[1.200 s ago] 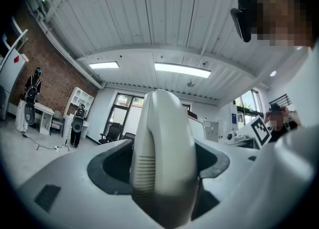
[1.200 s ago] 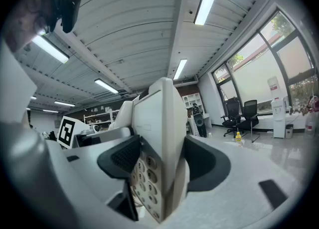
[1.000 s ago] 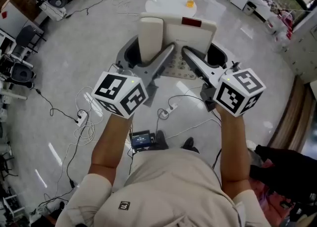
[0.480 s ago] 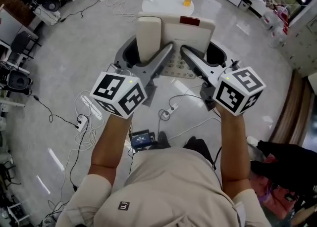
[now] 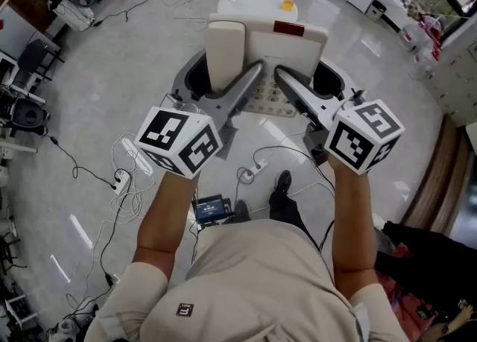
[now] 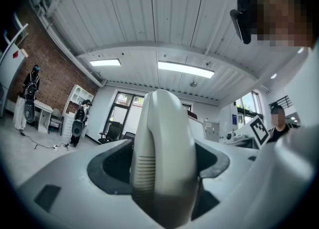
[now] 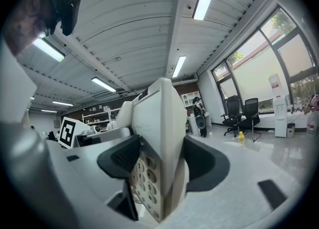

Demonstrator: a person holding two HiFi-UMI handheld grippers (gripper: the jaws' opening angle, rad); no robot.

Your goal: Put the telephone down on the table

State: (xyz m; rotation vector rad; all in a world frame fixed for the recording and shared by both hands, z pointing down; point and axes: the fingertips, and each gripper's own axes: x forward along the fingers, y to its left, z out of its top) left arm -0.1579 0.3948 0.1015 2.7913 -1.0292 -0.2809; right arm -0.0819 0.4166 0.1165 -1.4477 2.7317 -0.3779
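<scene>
Office floor strewn with cables lies below, and the round white table stands at twelve o'clock, beyond the telephone. The left gripper clamps its handset side and the right gripper its keypad side. Its breadth runs nine to three, so both arms are equally near.

Telephone cream, red label; marker cubes black-and-white squares.
</scene>
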